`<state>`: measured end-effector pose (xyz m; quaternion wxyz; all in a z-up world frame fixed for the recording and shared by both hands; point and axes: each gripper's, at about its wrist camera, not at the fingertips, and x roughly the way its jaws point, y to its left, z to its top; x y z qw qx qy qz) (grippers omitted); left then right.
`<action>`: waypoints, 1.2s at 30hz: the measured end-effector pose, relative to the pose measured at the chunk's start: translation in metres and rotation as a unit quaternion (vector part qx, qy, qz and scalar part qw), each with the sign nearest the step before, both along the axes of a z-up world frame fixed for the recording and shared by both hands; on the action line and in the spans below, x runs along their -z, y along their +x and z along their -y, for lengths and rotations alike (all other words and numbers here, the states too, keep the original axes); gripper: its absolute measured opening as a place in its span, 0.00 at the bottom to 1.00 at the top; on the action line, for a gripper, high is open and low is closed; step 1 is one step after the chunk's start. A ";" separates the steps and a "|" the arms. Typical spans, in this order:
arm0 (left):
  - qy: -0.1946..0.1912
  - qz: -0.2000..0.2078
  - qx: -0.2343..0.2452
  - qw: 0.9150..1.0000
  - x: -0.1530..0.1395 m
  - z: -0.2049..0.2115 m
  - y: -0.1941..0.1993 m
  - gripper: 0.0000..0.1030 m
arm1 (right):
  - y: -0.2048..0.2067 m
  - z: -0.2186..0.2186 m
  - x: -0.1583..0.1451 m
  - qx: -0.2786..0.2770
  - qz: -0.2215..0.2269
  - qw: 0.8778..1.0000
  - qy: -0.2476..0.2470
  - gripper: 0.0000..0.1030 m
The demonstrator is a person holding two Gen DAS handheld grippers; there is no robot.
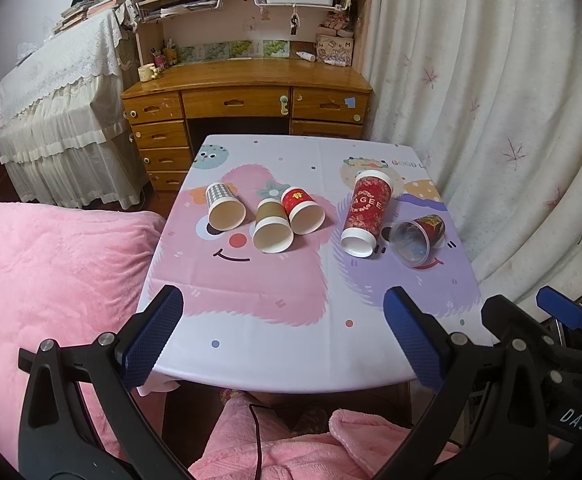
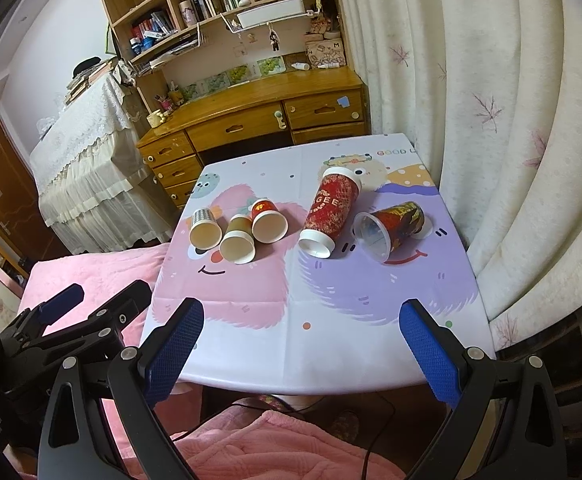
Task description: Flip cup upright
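Observation:
Several cups lie on their sides on the table (image 1: 259,344), mouths toward me: a checked cup (image 1: 223,207) (image 2: 204,229), a brown cup (image 1: 271,226) (image 2: 238,240), a small red cup (image 1: 303,211) (image 2: 267,221), a tall red cup (image 1: 364,213) (image 2: 329,216) and a clear plastic cup (image 1: 417,237) (image 2: 387,227). My left gripper (image 1: 283,336) is open and empty over the table's near edge. My right gripper (image 2: 301,344) is open and empty at the same edge, to the right of the left one.
A cartoon-print cloth covers the table. A pink blanket (image 1: 51,280) lies on the left. A curtain (image 1: 491,120) hangs on the right. A wooden desk with shelves (image 1: 247,92) stands behind the table. Pink clothing (image 1: 275,440) is below the edge.

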<state>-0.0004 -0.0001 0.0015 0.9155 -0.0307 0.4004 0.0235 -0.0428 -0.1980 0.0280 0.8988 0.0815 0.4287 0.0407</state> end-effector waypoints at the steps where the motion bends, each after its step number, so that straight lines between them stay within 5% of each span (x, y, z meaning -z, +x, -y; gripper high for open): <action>1: 0.001 0.002 -0.001 1.000 0.000 0.000 0.000 0.97 | 0.000 -0.002 -0.001 -0.001 0.004 1.000 -0.001 0.97; 16: 0.000 -0.001 -0.029 1.000 -0.002 -0.005 -0.011 0.97 | 0.008 -0.003 -0.002 -0.027 0.016 0.999 0.008 0.97; 26: -0.098 -0.104 -0.031 0.989 0.046 -0.061 0.035 0.97 | 0.045 -0.011 0.035 0.010 -0.043 0.999 -0.022 0.97; 30: -0.113 -0.184 -0.020 0.976 0.086 -0.086 0.065 0.96 | 0.070 -0.009 0.061 0.049 -0.070 0.996 -0.021 0.97; 36: -0.081 -0.295 0.019 0.952 0.151 -0.122 0.107 0.94 | 0.117 -0.024 0.125 0.116 -0.122 0.984 -0.058 0.97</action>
